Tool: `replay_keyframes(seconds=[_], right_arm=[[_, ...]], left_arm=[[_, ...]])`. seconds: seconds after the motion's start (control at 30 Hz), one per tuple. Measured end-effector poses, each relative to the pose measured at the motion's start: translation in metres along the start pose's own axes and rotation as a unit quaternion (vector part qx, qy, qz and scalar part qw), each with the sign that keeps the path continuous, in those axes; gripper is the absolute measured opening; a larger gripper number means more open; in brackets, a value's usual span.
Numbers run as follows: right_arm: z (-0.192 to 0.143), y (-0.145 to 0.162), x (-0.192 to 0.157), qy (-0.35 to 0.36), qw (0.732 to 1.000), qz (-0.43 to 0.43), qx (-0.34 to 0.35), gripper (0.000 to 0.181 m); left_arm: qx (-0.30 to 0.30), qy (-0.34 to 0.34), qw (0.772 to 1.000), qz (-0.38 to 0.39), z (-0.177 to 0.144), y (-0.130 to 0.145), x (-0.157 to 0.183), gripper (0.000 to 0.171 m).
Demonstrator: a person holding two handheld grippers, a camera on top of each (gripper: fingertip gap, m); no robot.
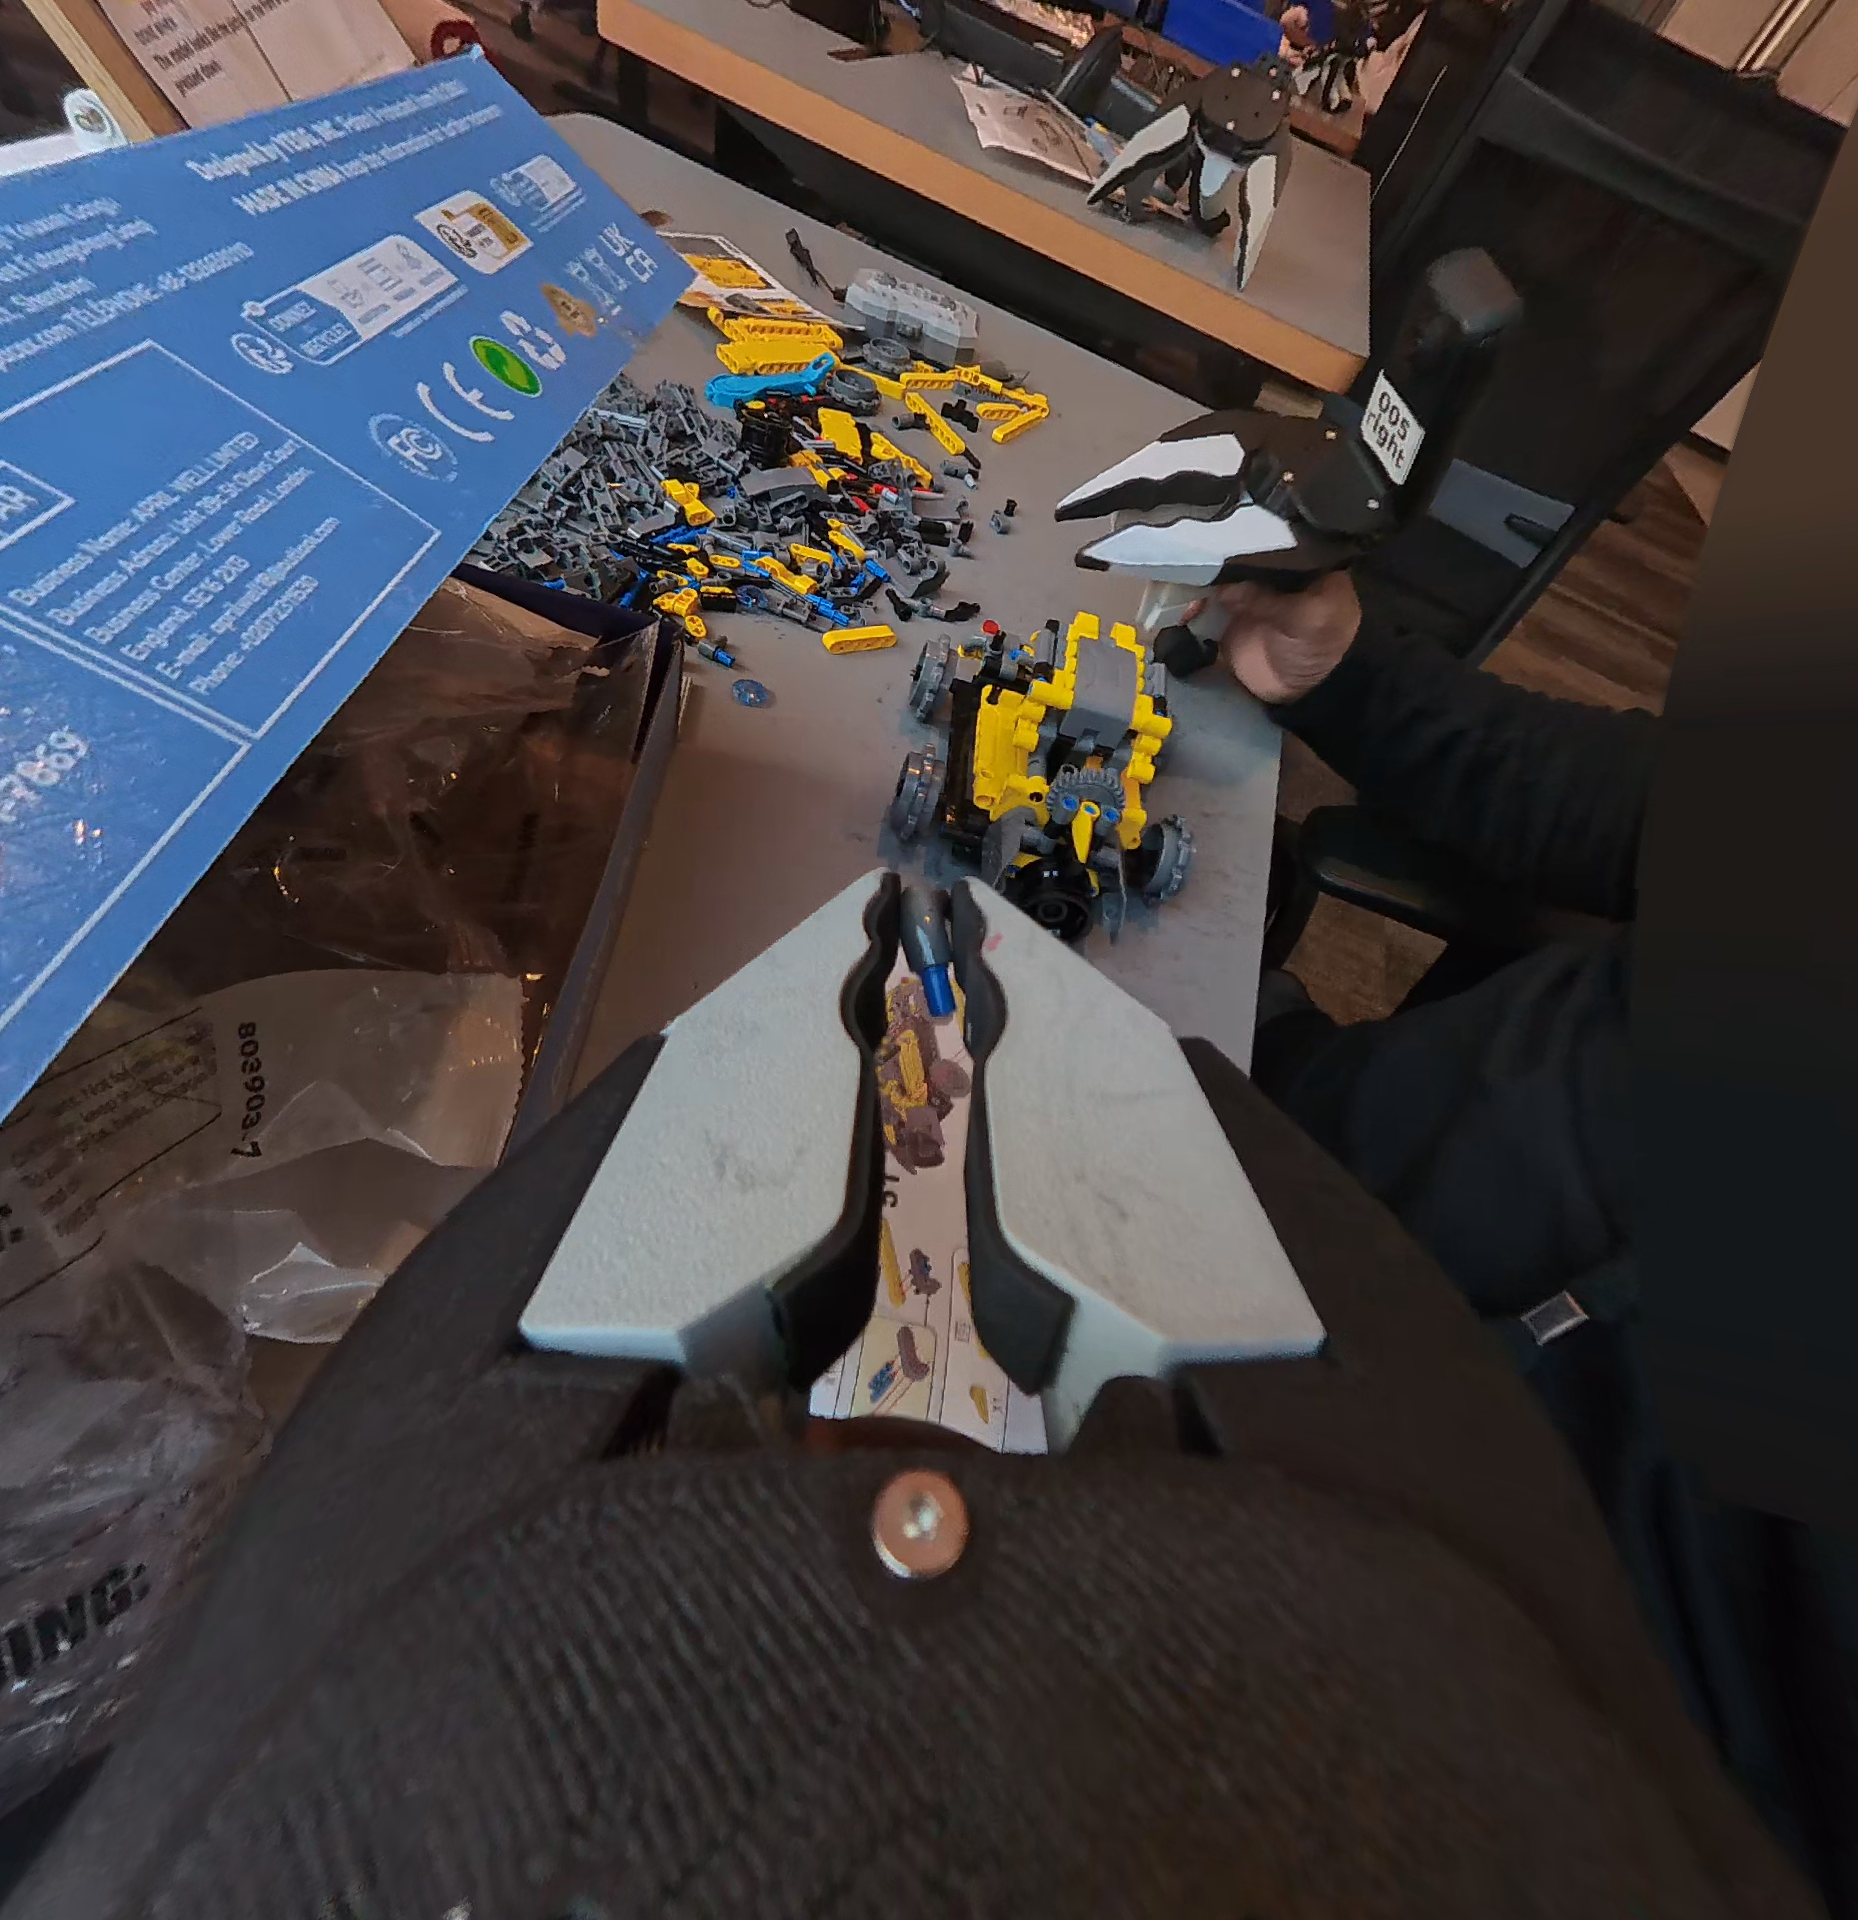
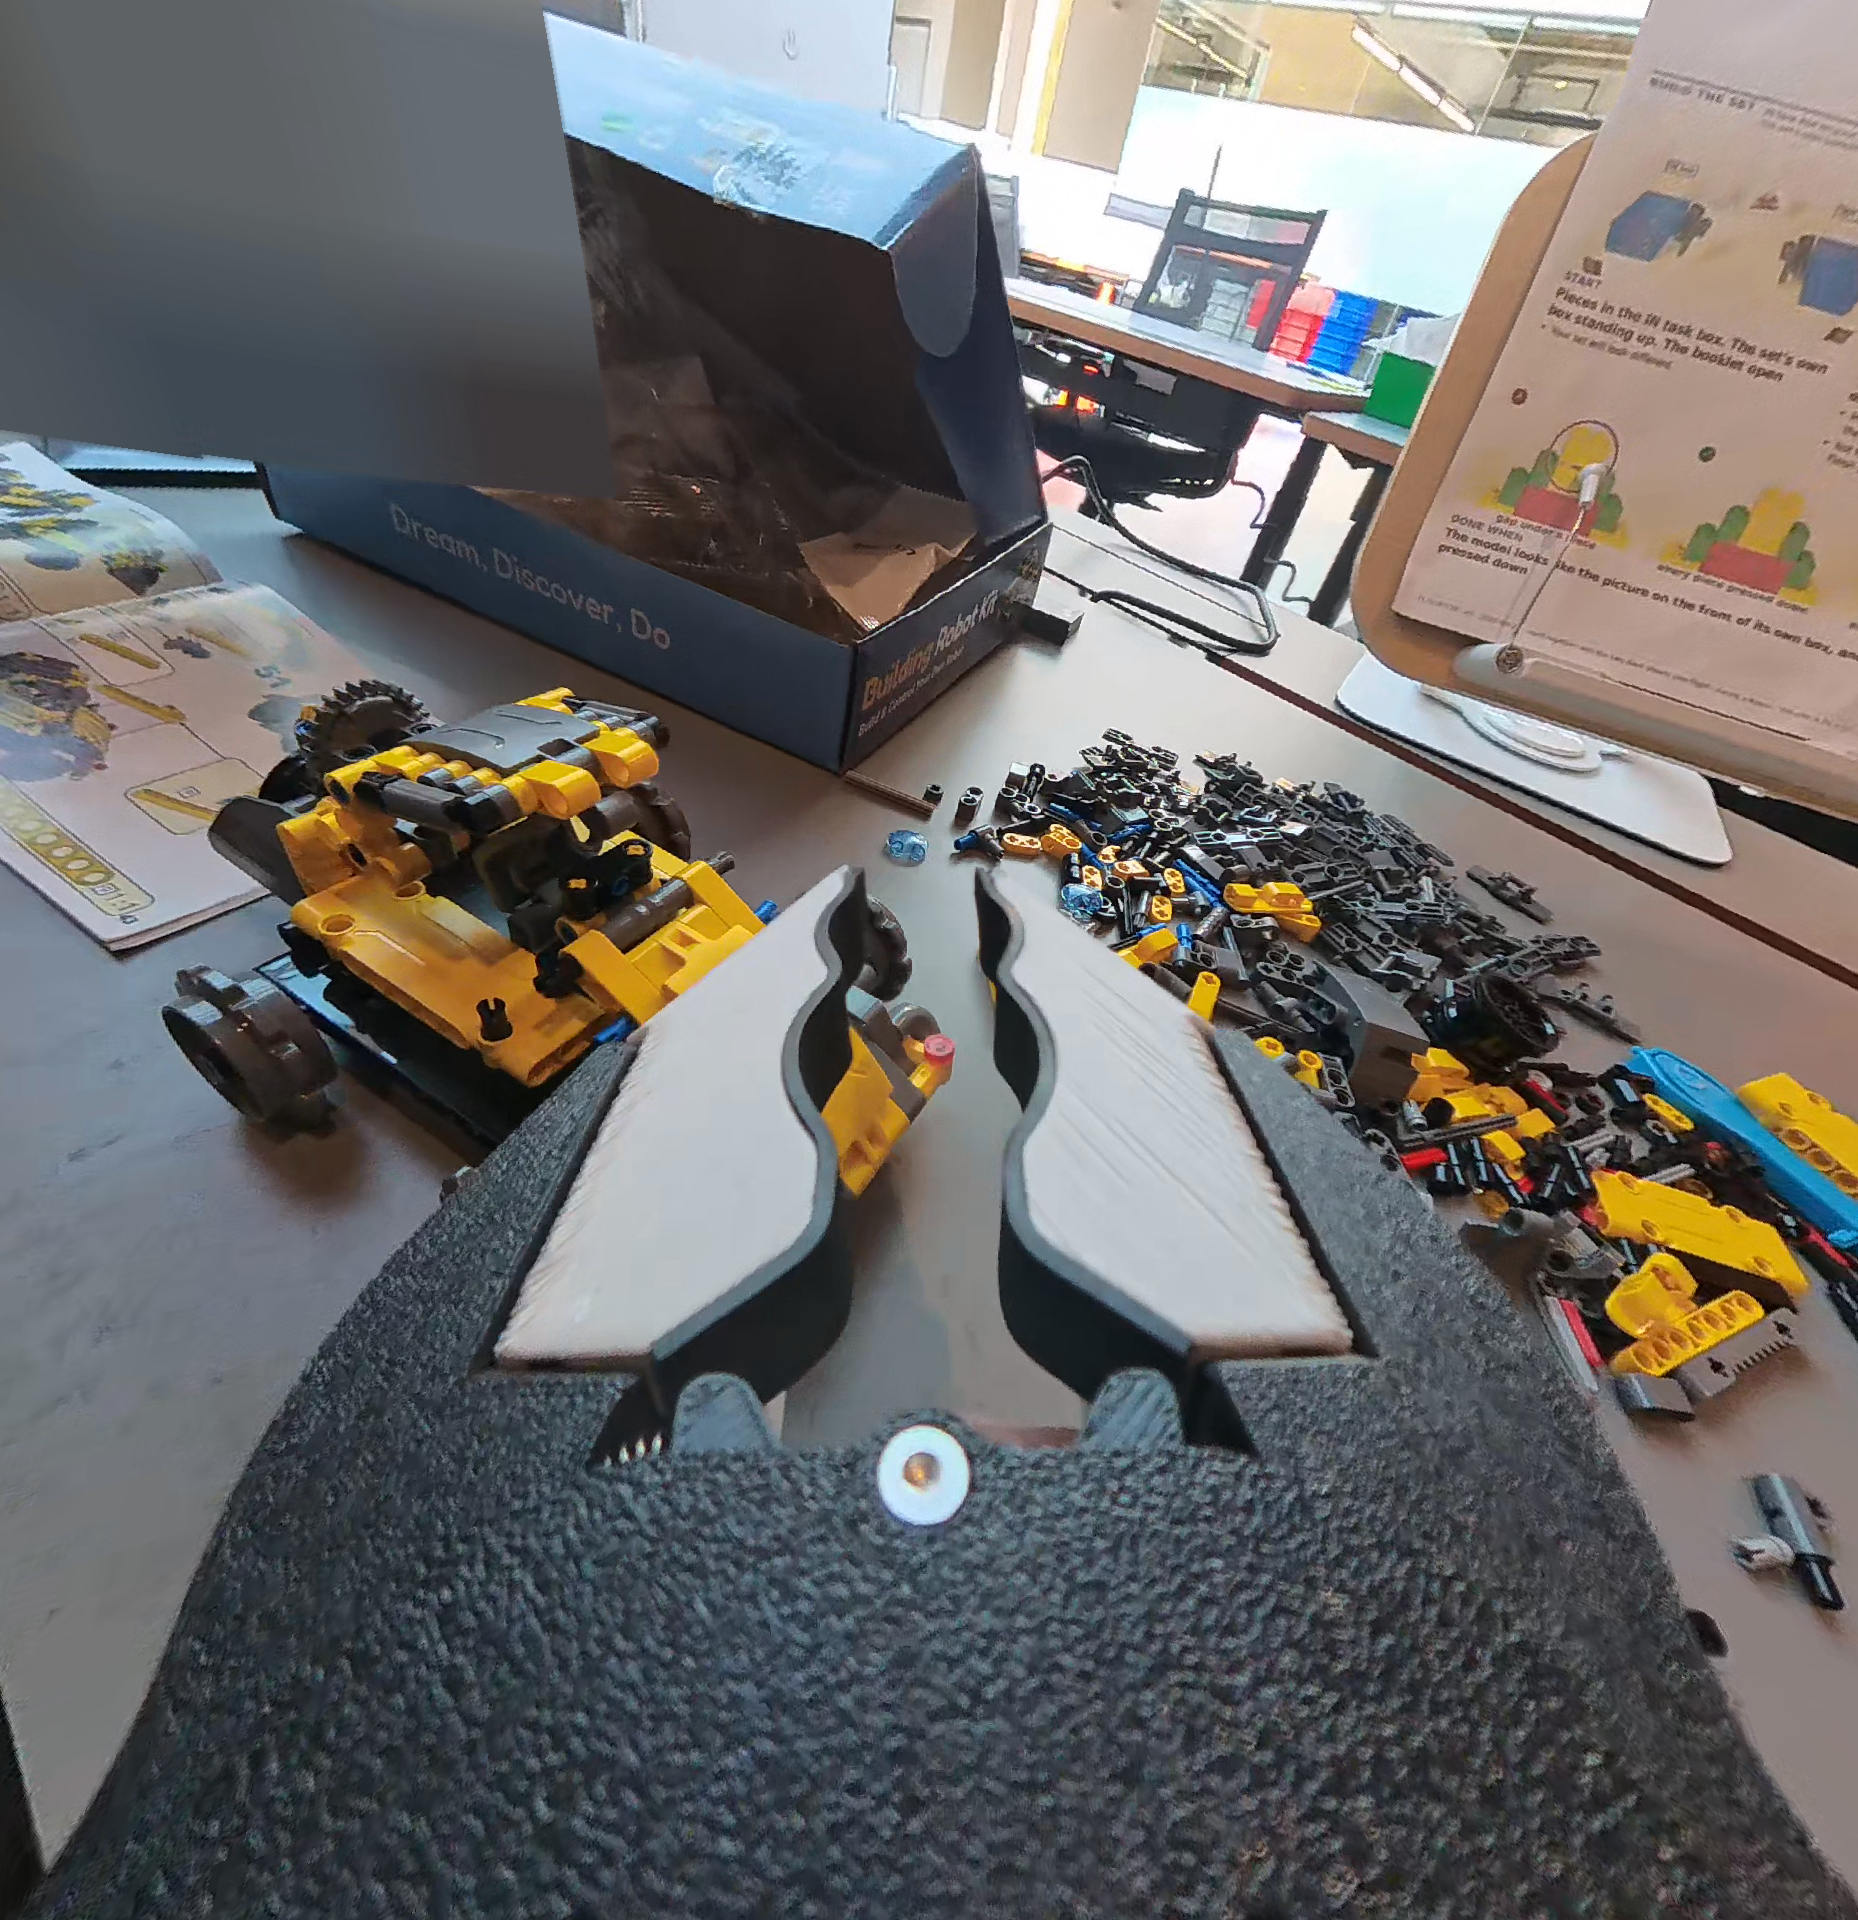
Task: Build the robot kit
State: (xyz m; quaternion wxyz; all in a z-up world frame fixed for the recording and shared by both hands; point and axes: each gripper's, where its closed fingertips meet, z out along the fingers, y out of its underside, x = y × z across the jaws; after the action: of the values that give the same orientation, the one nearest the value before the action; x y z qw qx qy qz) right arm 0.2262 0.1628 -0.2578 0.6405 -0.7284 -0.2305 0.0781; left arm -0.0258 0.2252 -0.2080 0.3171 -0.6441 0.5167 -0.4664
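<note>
My left gripper [image 1: 920, 902] is shut on a small grey and blue pin piece [image 1: 927, 948], held above the instruction booklet [image 1: 909, 1122] just short of the yellow and grey vehicle model [image 1: 1050, 758]. My right gripper [image 2: 917, 899] is open and empty, hovering over the table beside the same model [image 2: 468, 883], its left finger over the model's front end. It also shows in the left wrist view [image 1: 1143, 525], held by a hand beyond the model. A pile of loose black, yellow and blue pieces [image 2: 1320, 935] lies to its right and also shows in the left wrist view [image 1: 759, 499].
An open blue cardboard box [image 2: 696, 634] with clear plastic bags stands behind the model; its raised lid [image 1: 229, 499] fills the left wrist view's upper left. The open booklet [image 2: 83, 707] lies left. A stand holding a printed sheet [image 2: 1683, 416] is at the right. Another gripper [image 1: 1205, 166] rests on a far table. The grippers' ends are close to 25 cm from one another.
</note>
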Motion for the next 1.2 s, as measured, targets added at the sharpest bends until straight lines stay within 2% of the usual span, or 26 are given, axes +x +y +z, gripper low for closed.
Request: replay_keyframes(seconds=[0.2,0.33,0.53,0.7,0.8,0.97,1.1,1.2], right_arm=[[-0.007,-0.008,0.005,-0.022,0.999,0.035,0.036,0.022],[-0.018,-0.021,0.013,-0.021,0.993,0.061,0.095,0.02],[-0.023,-0.026,0.002,-0.055,0.99,0.053,0.115,0.022],[-0.039,-0.028,-0.022,-0.148,0.979,0.056,0.124,0.026],[-0.05,-0.022,-0.035,-0.193,0.974,0.06,0.099,0.029],[-0.05,-0.006,-0.059,-0.177,0.983,-0.017,0.034,0.034],[-0.047,-0.011,-0.059,-0.088,0.992,-0.076,0.051,0.018],[-0.046,-0.009,-0.077,-0.103,0.986,-0.13,0.028,0.029]], left_arm=[[0.03,0.037,0.999,0.018,0.023,-0.014,0.031,0.006],[0.045,0.057,0.997,0.029,0.054,-0.023,0.062,0.006],[0.073,0.074,0.994,0.016,0.104,-0.04,0.1,0.006],[0.045,0.047,0.99,0.129,0.149,-0.03,0.121,0.006],[0.037,0.025,0.983,0.18,0.17,-0.024,0.121,0.005],[0.065,0.031,0.977,0.201,0.182,-0.026,0.129,0.005],[0.054,0.03,0.974,0.219,0.187,-0.013,0.129,0.006],[0.06,0.019,0.974,0.216,0.189,-0.012,0.126,0.005]])
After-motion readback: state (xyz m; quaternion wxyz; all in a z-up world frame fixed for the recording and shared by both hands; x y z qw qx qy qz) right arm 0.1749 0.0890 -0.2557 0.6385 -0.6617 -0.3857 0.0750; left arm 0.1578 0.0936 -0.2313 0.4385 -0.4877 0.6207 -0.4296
